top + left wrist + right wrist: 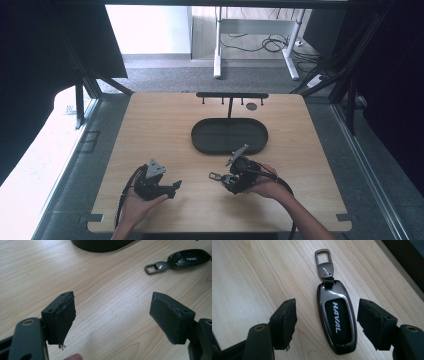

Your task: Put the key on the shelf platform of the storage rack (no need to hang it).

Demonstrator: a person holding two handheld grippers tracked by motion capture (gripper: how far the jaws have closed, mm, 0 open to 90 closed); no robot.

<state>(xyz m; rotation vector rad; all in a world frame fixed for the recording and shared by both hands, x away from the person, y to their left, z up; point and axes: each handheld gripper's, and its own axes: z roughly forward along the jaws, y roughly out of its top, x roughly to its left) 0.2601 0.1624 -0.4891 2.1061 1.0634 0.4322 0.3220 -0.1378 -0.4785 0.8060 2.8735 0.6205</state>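
Note:
A dark key fob [337,322] marked HAVAL, with a metal clip [323,257], lies flat on the wooden table. My right gripper [328,315] is open, its jaws standing on either side of the fob without touching it. In the high view the right gripper [226,179] sits low at the table's middle front, with the fob's clip [216,176] sticking out to its left. My left gripper [176,186] is open and empty at the front left, pointing right. From the left gripper [112,317], the key fob [186,258] lies farther off at the upper right.
A black oval tray [196,136] sits at the table's centre back; its edge [100,246] also shows in the left gripper view. Behind the tray stands a low black rack with hooks [231,95], and a small dark disc [251,106] lies near it. The table's front edge is close to both hands.

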